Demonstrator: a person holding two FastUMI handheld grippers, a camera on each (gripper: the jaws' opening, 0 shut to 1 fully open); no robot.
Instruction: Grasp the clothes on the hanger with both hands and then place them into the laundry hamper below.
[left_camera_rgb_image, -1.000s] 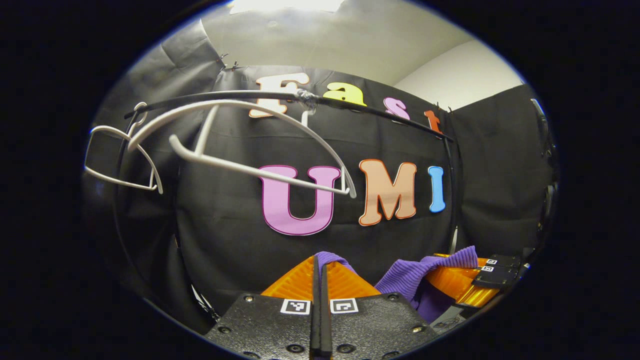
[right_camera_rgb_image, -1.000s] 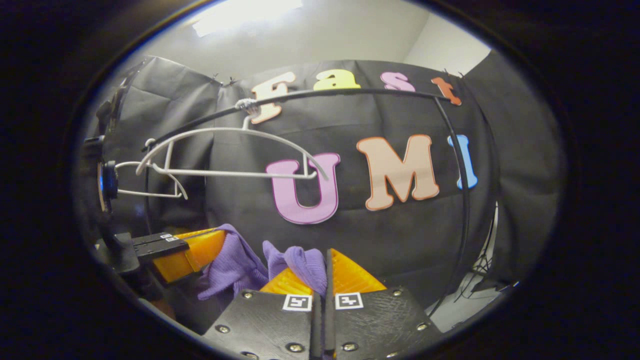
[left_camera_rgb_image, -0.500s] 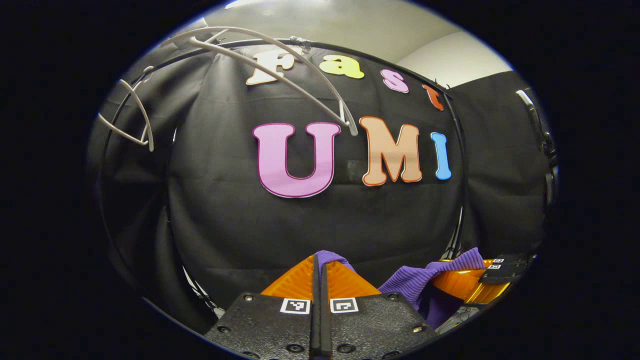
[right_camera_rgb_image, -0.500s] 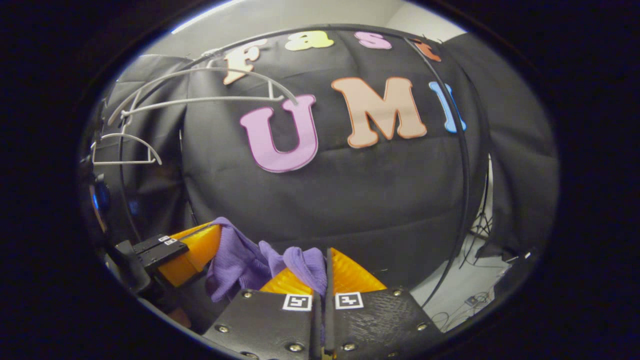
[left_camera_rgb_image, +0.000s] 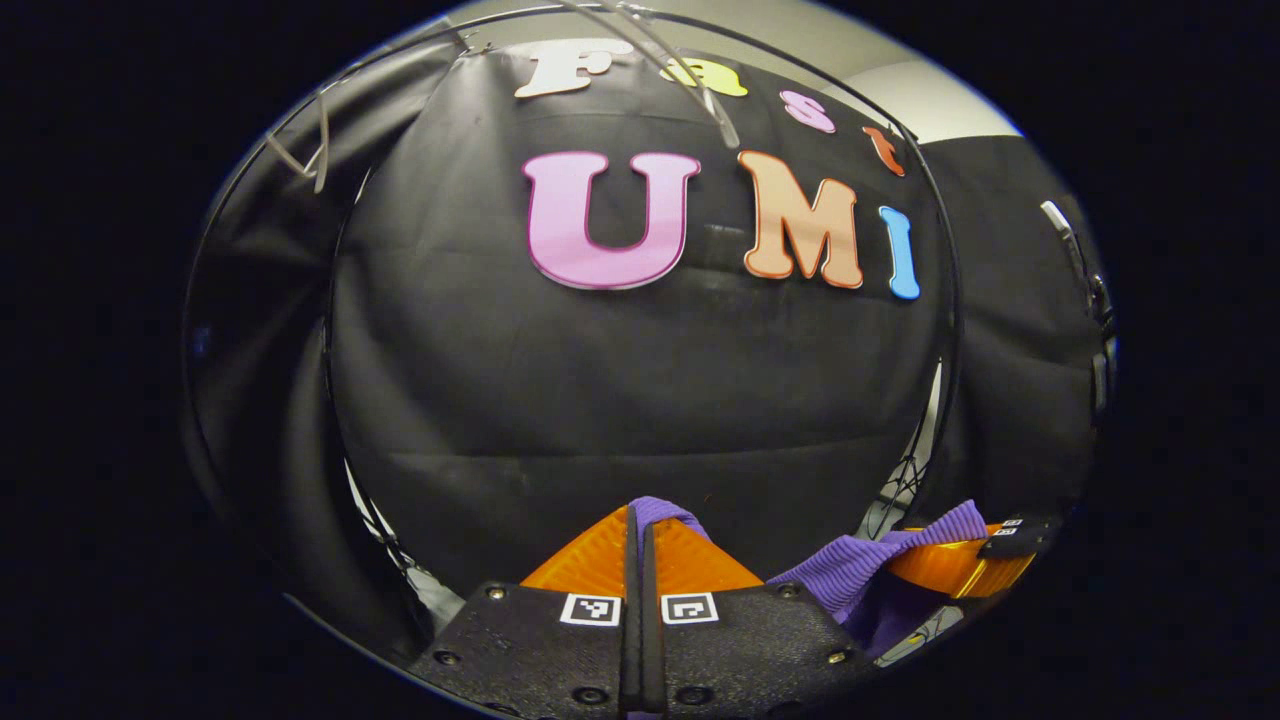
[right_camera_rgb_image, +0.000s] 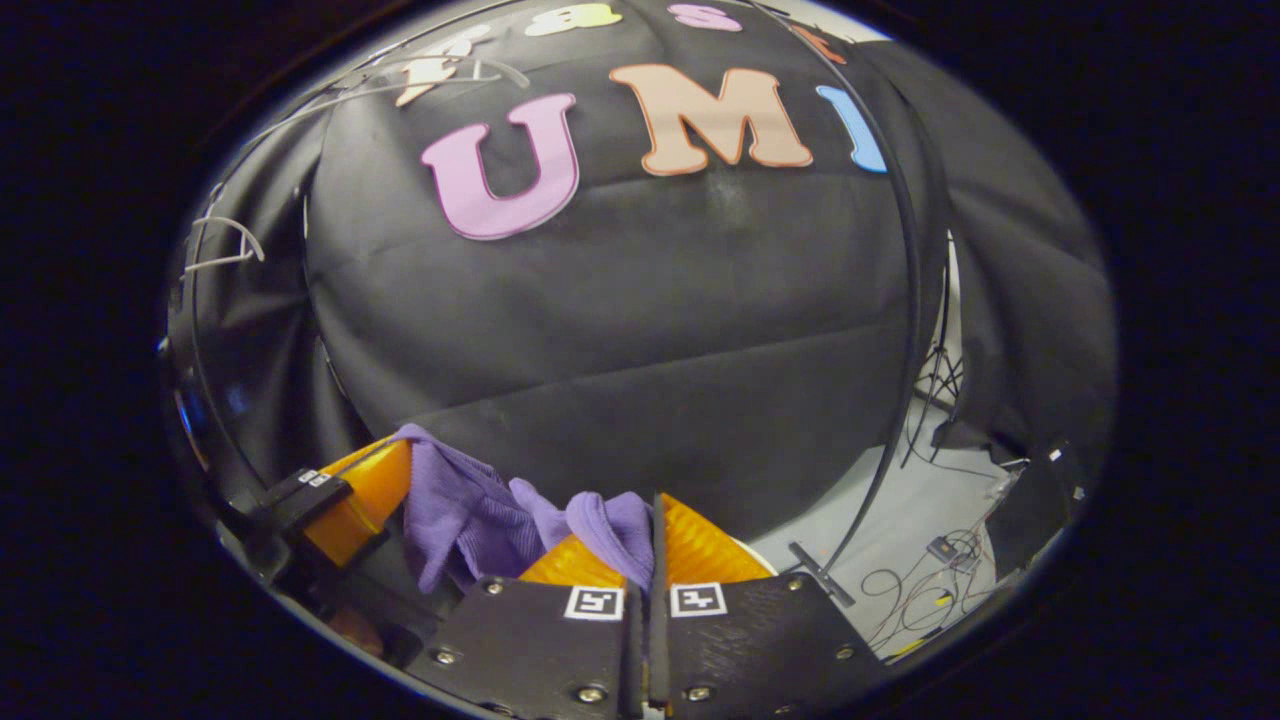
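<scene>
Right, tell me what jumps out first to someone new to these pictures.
The purple garment stands out, stretched low between the two claws. The right claw is shut on one bunched end, and the left claw pinches the other. High up by the rail, bare white hangers sit against the black cloth wall, and cables trail on the floor at the right.

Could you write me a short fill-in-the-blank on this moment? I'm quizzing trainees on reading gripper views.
1. The garment held between both grippers is ____ in colour.
2. The left gripper is ____ on the garment.
3. The white hangers sit ____ the grippers.
4. Cables lie on the ____.

Missing words: purple; shut; above; floor
</scene>
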